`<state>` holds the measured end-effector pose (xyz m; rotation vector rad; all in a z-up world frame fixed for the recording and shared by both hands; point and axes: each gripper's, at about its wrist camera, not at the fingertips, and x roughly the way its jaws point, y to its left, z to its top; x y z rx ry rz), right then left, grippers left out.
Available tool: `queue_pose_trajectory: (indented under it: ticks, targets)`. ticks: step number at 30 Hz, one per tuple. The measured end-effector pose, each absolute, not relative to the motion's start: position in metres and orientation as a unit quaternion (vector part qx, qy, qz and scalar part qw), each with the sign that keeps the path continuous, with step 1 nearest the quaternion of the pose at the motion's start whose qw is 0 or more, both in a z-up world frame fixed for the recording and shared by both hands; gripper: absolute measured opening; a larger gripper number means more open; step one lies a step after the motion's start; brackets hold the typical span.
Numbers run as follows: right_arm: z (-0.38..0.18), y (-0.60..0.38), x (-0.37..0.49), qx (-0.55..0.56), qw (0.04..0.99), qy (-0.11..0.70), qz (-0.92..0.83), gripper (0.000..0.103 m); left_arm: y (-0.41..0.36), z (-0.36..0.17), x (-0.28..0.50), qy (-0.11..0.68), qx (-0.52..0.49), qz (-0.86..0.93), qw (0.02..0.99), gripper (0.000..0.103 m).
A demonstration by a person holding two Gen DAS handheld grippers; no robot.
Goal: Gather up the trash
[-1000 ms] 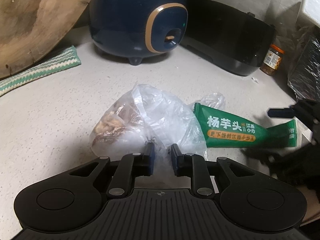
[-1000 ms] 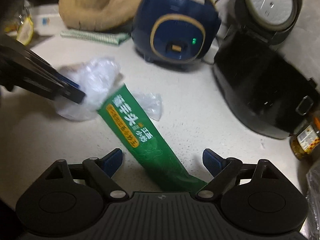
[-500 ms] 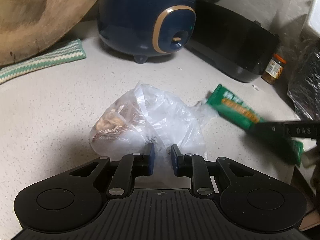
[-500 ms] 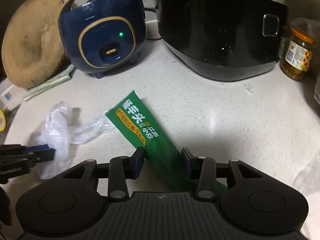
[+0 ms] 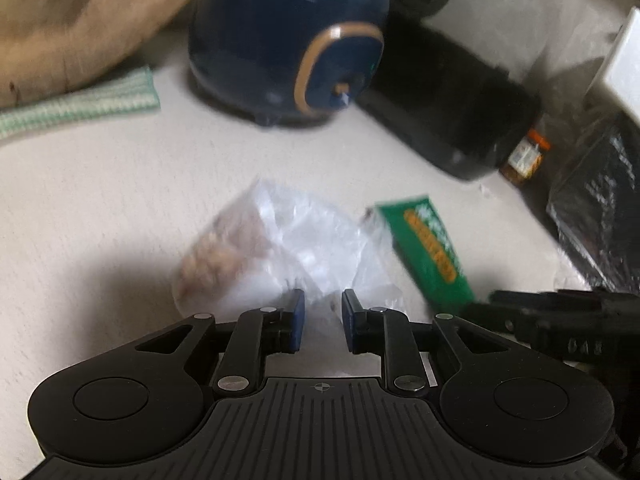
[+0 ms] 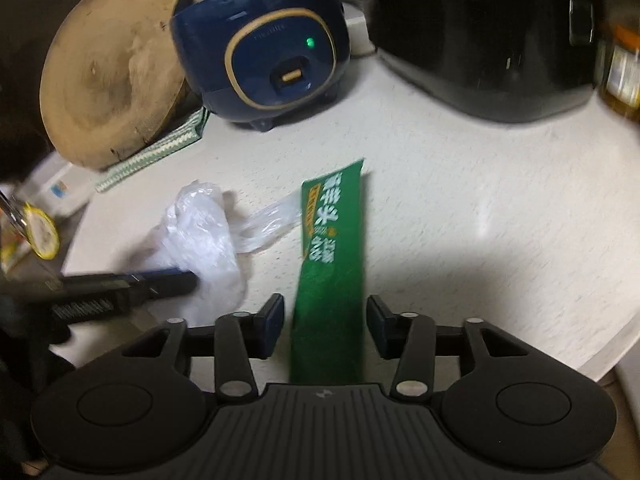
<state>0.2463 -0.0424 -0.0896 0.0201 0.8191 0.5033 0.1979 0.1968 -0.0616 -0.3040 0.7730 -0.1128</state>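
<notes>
A crumpled clear plastic bag [image 5: 280, 248] with brownish scraps inside lies on the white counter. My left gripper [image 5: 323, 308] is shut on its near edge, and the right wrist view shows the same gripper [image 6: 188, 280] meeting the bag [image 6: 200, 236] from the left. A long green snack packet [image 6: 332, 248] runs between the jaws of my right gripper [image 6: 325, 312]. Those jaws are opening, with a small gap on each side of the packet. The left wrist view shows the packet [image 5: 432, 256] slanting toward the right gripper [image 5: 496, 304], its far end beside the bag.
At the back stand a blue rice cooker [image 6: 272, 48] and a black appliance [image 6: 480, 40]. A round wooden block [image 6: 108, 76] leans at the left over a striped cloth [image 6: 160, 152]. A jar [image 6: 620, 72] is at the far right. The counter edge [image 6: 600, 360] curves near right.
The right gripper closed around the green packet, rolled and swung it to point straight ahead, then widened its jaws a little. The left gripper kept hold of the bag.
</notes>
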Motion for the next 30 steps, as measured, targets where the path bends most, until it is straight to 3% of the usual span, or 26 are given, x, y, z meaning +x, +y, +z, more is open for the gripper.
queue_pose_trajectory:
  ticks: [3, 5, 10, 16, 21, 30]
  targets:
    - [-0.078, -0.048, 0.234, -0.03, 0.91, 0.352, 0.218, 0.072, 0.205, -0.049, 0.194, 0.336, -0.15, -0.029, 0.929, 0.023]
    - [-0.072, -0.052, 0.227, -0.061, 0.923, 0.323, 0.201, 0.078, 0.211, -0.043, 0.193, 0.316, -0.151, -0.01, 0.937, 0.023]
    - [-0.073, -0.056, 0.223, -0.089, 0.928, 0.304, 0.194, 0.082, 0.222, -0.047, 0.211, 0.33, -0.12, 0.013, 0.936, 0.023]
    - [-0.085, -0.06, 0.233, -0.017, 0.908, 0.351, 0.227, 0.082, 0.201, -0.061, 0.221, 0.37, -0.076, -0.025, 0.926, 0.024]
    - [-0.101, -0.042, 0.228, -0.034, 0.9, 0.368, 0.232, 0.082, 0.178, -0.071, 0.225, 0.386, -0.011, -0.032, 0.922, 0.024]
    - [-0.112, -0.034, 0.225, -0.024, 0.895, 0.381, 0.232, 0.088, 0.177, -0.075, 0.23, 0.394, -0.025, -0.071, 0.916, 0.024]
